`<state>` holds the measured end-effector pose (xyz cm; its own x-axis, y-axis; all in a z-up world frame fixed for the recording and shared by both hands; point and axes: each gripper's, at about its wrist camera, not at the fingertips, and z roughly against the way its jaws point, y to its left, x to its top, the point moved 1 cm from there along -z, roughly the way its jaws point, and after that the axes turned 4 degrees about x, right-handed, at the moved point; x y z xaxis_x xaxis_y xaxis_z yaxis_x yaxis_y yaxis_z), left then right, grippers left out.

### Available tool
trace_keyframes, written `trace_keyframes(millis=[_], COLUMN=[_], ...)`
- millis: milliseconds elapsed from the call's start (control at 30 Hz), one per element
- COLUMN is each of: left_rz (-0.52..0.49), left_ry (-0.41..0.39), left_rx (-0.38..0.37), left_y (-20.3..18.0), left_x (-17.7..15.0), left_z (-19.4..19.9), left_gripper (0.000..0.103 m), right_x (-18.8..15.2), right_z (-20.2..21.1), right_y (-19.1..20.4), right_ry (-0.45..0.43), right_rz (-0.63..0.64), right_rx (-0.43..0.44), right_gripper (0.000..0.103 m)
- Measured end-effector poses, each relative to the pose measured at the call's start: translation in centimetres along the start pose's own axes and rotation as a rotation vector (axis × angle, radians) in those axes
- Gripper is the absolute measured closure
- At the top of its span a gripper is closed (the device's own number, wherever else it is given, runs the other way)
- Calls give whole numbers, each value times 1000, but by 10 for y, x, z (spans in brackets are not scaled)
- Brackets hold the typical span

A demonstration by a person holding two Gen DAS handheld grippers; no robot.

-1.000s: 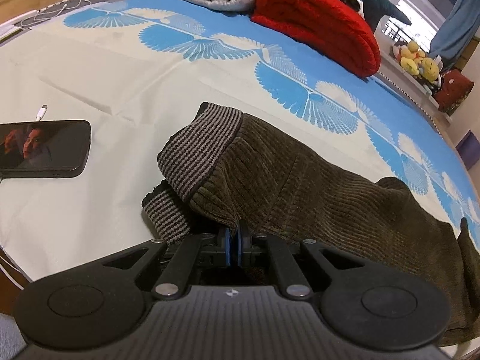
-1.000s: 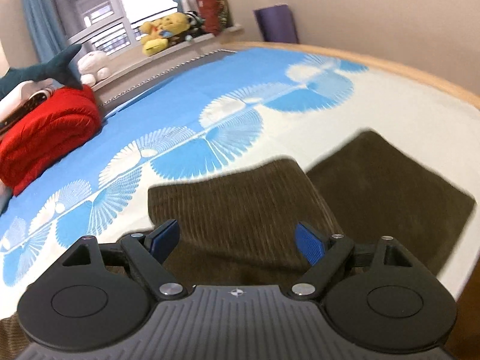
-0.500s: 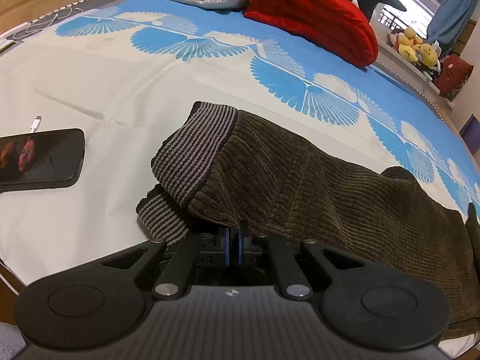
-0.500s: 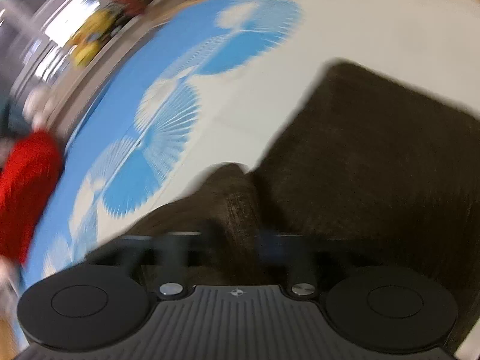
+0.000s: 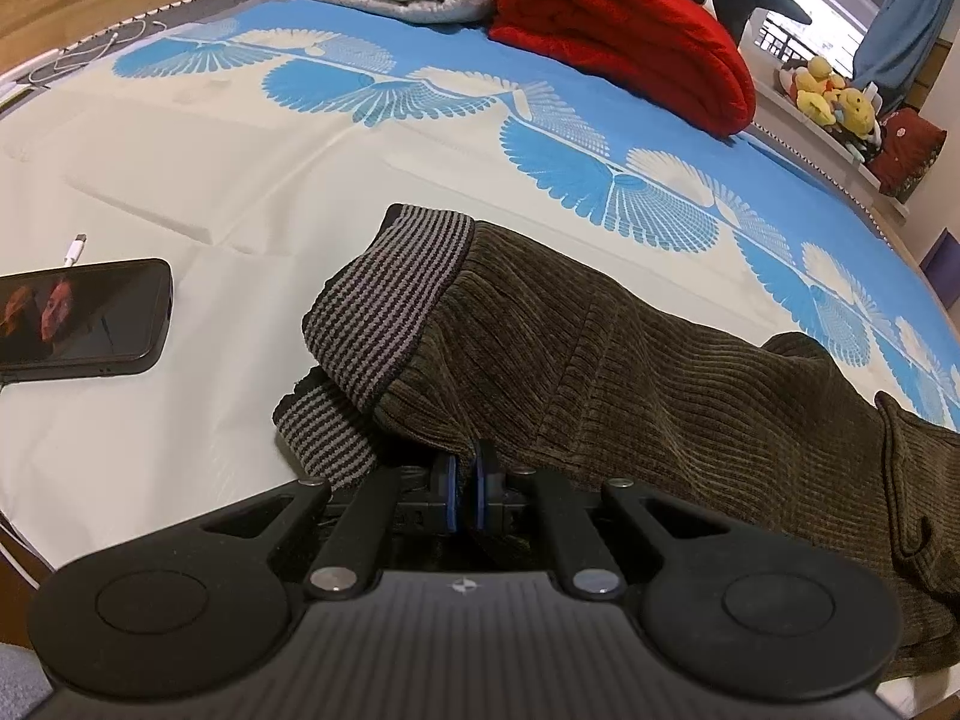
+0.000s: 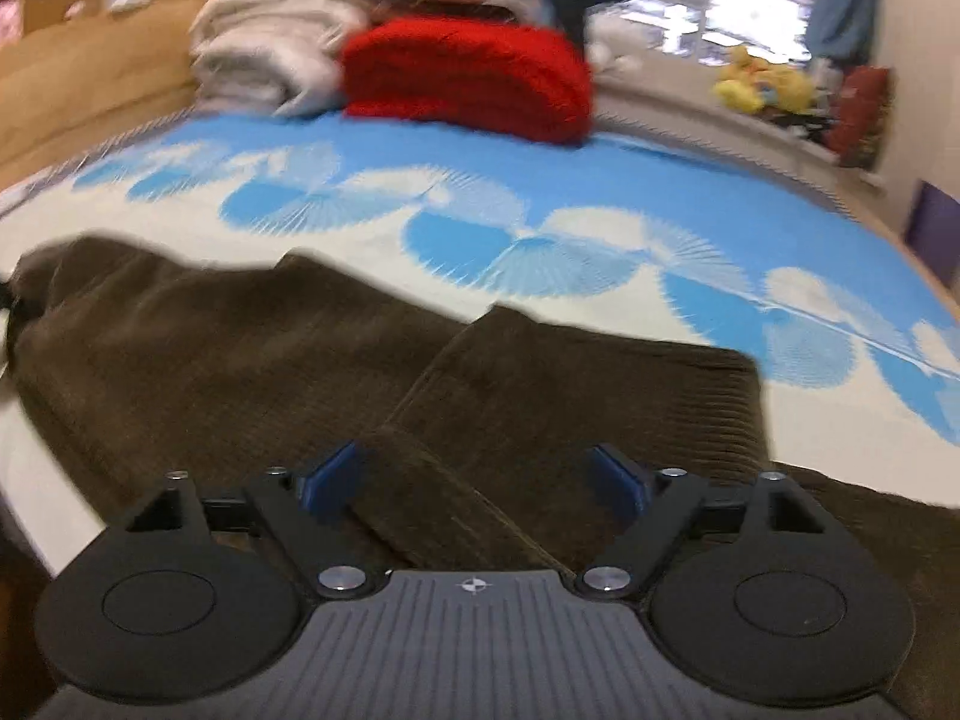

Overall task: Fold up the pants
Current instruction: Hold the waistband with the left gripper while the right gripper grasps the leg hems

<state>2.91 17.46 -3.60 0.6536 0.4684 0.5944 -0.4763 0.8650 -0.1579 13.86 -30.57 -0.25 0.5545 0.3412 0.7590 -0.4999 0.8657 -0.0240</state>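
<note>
The pants (image 5: pixel 600 372) lie stretched across the bed (image 5: pixel 180 192), a dark corduroy length running from the striped waistband (image 5: pixel 390 306) at the centre of the left wrist view away toward the lower right of that frame. The left gripper (image 5: pixel 463 495) sits right at the near edge by the waistband, its blue pads pinched together on a fold of the brown cloth, so that end is pinned. In the right wrist view, which is blurred, the legs fill the lower half of the frame, one layer lapped over the other along a diagonal seam running from the centre down toward the bottom. The right gripper (image 6: pixel 474 483) hangs over that overlap with its jaws having just swung wide; cloth lies below and between them, but the pads do not press on it. I judge the right hand is the one free to take the leg end and carry it toward the waistband.
</note>
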Motion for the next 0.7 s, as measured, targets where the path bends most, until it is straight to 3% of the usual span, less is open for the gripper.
trace_keyframes(millis=[100,167,300,400,500,567,633,700], left_rz=[-1,-5,-12,-15,-10,5,17,28], left_ry=[-1,-3,-6,-8,-5,3,10,15], left_rx=[3,8,19,26,22,14,7,5], left_y=[0,-2,-5,-6,-6,-4,-2,-1], left_x=[0,-1,-1,-1,-1,-1,0,1], left_z=[0,0,0,0,0,0,-1,-1], left_gripper=[97,97,97,97,96,92,92,92], right_x=[-7,-12,-16,-14,-17,-19,-15,-11], right_z=[1,0,-11,-30,-51,-53,-40,-22], right_y=[1,13,29,19,7,2,5,8], right_ry=[22,25,27,80,194,252,226,133], right_rz=[10,88,228,181,122,93,80,83], right_rx=[9,32,-16,-12,19,105,128,102], right_gripper=[19,19,18,18,20,50,93,93])
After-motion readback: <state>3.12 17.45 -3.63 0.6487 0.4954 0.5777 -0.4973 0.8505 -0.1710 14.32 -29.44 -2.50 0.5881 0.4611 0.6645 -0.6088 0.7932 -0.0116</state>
